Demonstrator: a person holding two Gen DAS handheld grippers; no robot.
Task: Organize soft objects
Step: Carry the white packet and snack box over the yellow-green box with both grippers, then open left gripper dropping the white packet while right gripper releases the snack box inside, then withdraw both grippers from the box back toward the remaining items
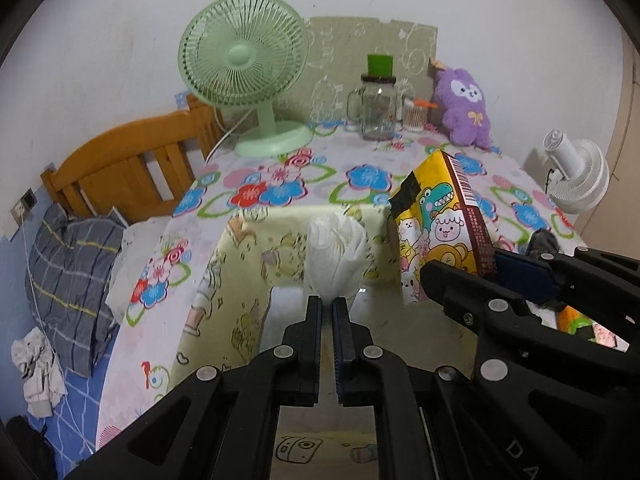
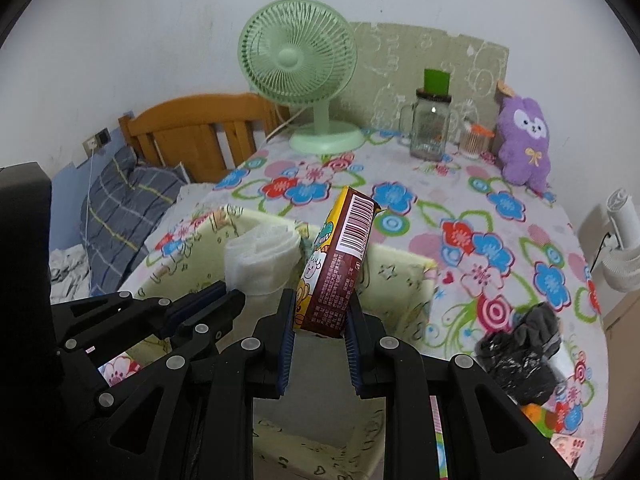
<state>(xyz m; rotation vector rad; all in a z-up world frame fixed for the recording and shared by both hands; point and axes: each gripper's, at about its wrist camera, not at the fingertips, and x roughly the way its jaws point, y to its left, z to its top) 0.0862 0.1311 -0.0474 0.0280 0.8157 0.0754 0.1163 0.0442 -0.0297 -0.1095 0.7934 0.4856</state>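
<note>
Because both hand-held grippers were found loaded and poised over the same container, the findings were entered as follows.

Left hand-held gripper (image 1: 327, 308): closed, pinching the lower end of a white crumpled soft bundle of cloth or tissue (image 1: 336, 254), which stood up above the fingertips.

Right hand-held gripper (image 2: 320, 312): closed on the bottom end of a yellow and brown cartoon-printed soft pack with a barcode (image 2: 340, 264), the pack tilted and leaning away from the camera.

Container: a pale yellow fabric storage box with cartoon print (image 2: 400, 280) sat open on the table (image 2: 480, 216), at its near edge, directly beneath both held items.

Reason for the hold: each item appeared to be gripped by its lower end so that it could be lowered into the box side by side; this is a judgement.

Items outstanding: a purple plush toy (image 1: 464, 108) rested at the far edge against the wall, and a black crumpled soft bundle (image 2: 520, 360) lay on the floral cloth beside the box.

Obstacles: a green desk fan (image 1: 248, 72) and a glass jar with a green lid (image 1: 378, 100) stood well apart from the box.
</note>
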